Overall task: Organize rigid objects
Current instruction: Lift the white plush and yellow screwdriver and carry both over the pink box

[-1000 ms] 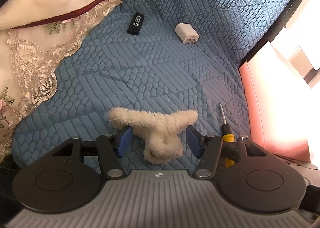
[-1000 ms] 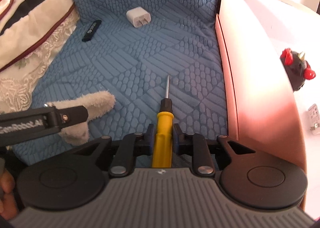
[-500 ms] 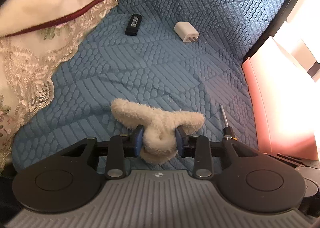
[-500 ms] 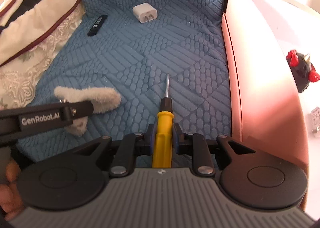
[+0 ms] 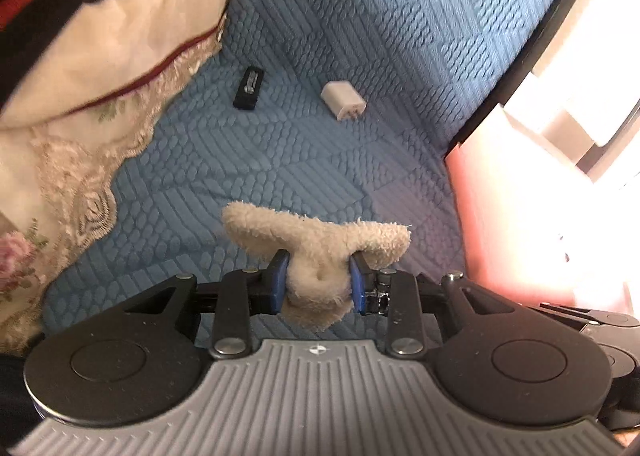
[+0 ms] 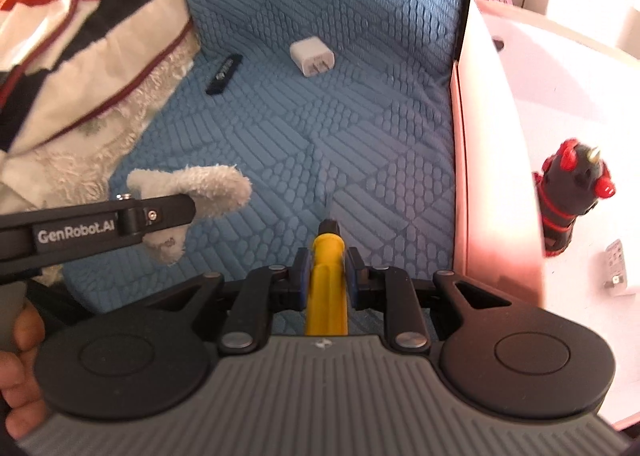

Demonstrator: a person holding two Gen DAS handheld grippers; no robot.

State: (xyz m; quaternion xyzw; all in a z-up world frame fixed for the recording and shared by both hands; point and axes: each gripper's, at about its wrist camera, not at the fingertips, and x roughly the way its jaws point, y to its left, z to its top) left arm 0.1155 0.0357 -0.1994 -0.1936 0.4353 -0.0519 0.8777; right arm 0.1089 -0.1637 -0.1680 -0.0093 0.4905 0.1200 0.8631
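The left gripper [image 5: 318,282] has just been closing and now pinches the cream plush toy [image 5: 316,244] between its blue pads — fluffy ends sticking out past both jaws, above the blue quilt [image 5: 280,152]. The right gripper [image 6: 325,276] is clamped tight on the yellow-handled screwdriver [image 6: 326,280] — tip pointing ahead, beside the pink box [image 6: 480,160].

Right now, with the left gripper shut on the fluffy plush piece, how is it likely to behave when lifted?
Probably floppy: the plush piece bulges and squashes between the left gripper's pads, its two ends sticking out unsupported. Likely light, being fleece. Its fuzzy surface should resist slipping, though it may sag or swing.
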